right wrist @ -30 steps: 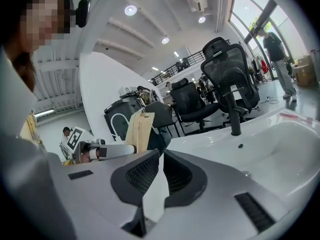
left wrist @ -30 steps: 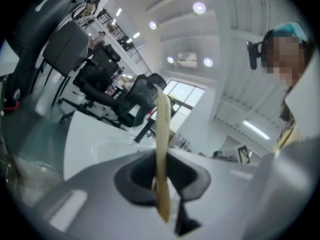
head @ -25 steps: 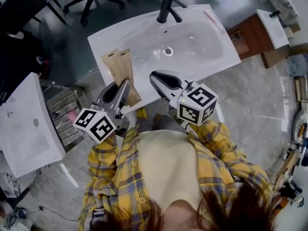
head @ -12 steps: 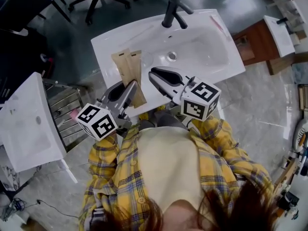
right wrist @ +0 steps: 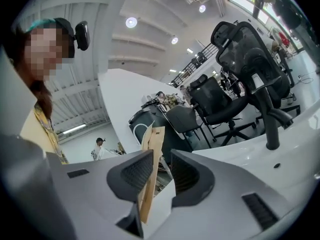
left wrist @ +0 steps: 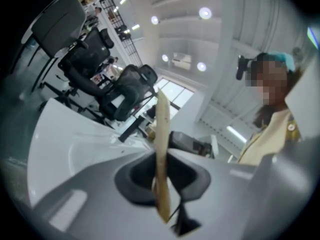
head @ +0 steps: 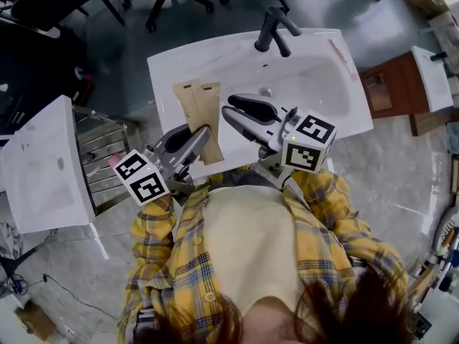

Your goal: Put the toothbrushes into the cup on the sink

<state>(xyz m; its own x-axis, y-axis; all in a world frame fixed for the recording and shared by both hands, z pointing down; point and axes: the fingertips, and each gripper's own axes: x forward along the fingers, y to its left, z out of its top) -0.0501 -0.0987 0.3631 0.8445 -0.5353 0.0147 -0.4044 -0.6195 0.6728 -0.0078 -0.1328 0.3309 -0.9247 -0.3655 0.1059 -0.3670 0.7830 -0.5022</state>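
Two brown card packs (head: 199, 113), prob. toothbrushes, over sink (head: 323, 63), 9 o'clock side. Left fingers (left wrist: 127, 179) clamp one; right fingers (right wrist: 192, 176) spread, gripping nothing. No cup seen; nothing placed yet.

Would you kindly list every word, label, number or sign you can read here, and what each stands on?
No text is readable anywhere.
Brown cardboard packs: one small dark mark near the top in the right gripper view, too small to read.
Cubes on the left claw and right claw: black-and-white square markers only, no letters.
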